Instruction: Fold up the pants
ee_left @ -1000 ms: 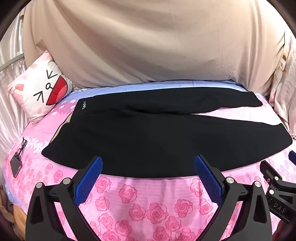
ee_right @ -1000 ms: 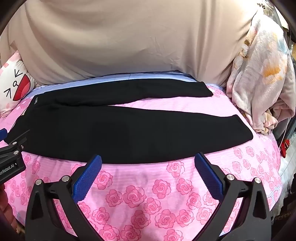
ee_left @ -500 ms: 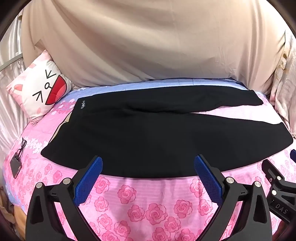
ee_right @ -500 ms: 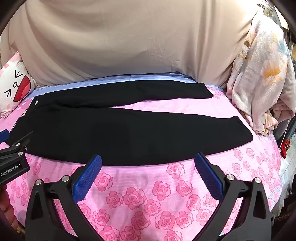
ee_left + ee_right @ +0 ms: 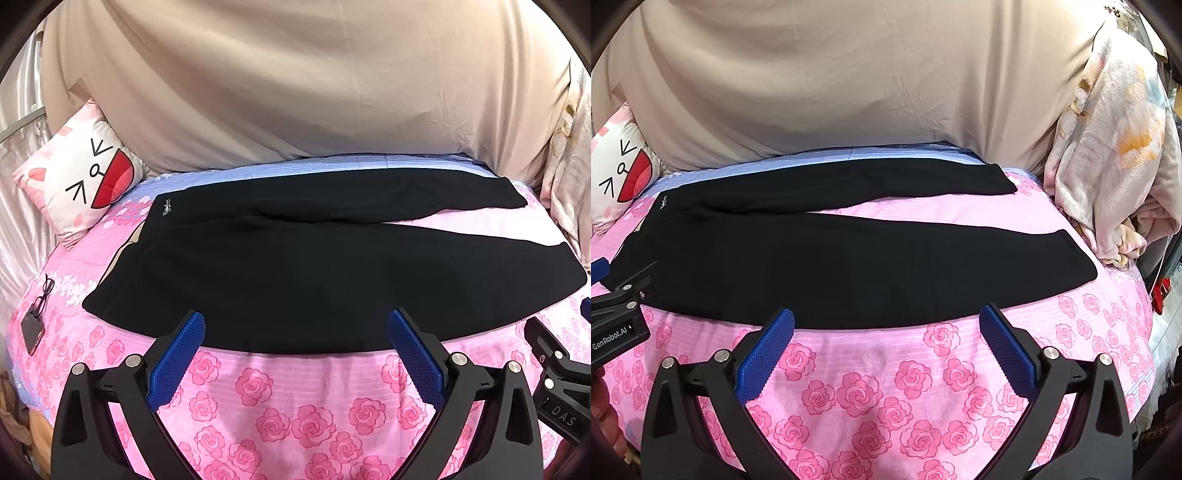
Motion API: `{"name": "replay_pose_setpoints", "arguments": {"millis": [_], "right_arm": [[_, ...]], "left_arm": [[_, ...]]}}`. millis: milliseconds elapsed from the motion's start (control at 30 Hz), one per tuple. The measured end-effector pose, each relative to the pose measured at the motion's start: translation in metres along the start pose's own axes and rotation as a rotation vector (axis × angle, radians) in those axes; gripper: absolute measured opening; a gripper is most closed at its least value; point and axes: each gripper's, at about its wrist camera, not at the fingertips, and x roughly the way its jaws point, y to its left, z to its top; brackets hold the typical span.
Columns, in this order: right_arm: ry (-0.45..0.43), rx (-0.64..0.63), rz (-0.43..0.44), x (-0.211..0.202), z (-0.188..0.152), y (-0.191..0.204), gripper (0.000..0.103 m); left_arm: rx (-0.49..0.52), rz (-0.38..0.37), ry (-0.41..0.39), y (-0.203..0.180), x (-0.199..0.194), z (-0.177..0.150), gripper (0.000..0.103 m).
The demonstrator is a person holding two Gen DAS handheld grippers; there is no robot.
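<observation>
The black pants (image 5: pixel 314 273) lie spread flat across the middle of the frame on the bed (image 5: pixel 280 398), waistband toward the left, the two legs running to the right and parting in a narrow V; nothing is folded yet, so the step in hand looks like the approach before the first fold. The left hand-held gripper (image 5: pixel 295 334) sits at the bottom centre of its view, spread wide and empty, its blue pads (image 5: pixel 177 360) just short of the near hem; the right hand-held gripper (image 5: pixel 886 332) is likewise spread and empty at the bottom of its own view, near the lower leg's edge. The next move probably calls for each to pinch the near edge, one toward the waist, one toward the cuff (image 5: pixel 1067 258), and carry that leg up onto the far leg (image 5: pixel 871 181); thin cloth may need a low, flat entry.
</observation>
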Motion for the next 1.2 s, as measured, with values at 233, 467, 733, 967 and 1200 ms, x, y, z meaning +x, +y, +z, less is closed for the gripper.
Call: {"name": "replay_pose_setpoints", "arguments": {"millis": [233,467,733,967,1200], "right_arm": [[-0.001,0.002,0.002,0.0009,-0.0007,-0.0011,0.098],[0.000,0.002,0.001,0.0008,-0.0004,-0.0012,0.098],[0.001,0.005,0.003,0.0007,-0.0014,-0.0022,0.098],[0.002,0.006,0.004,0.0007,-0.0013,-0.0018,0.098],[0.003,0.004,0.003,0.0015,-0.0024,-0.0022,0.098]], "left_arm": [[0.002,0.002,0.003,-0.0017,-0.0001,0.0017,0.098],[0.004,0.003,0.002,-0.0008,-0.0015,0.0012,0.098],[0.001,0.001,0.008,0.0003,-0.0004,0.0042,0.098],[0.001,0.003,0.008,0.0007,-0.0002,0.0042,0.098],[0.003,0.000,0.010,0.0013,0.0001,0.0041,0.098]]}}
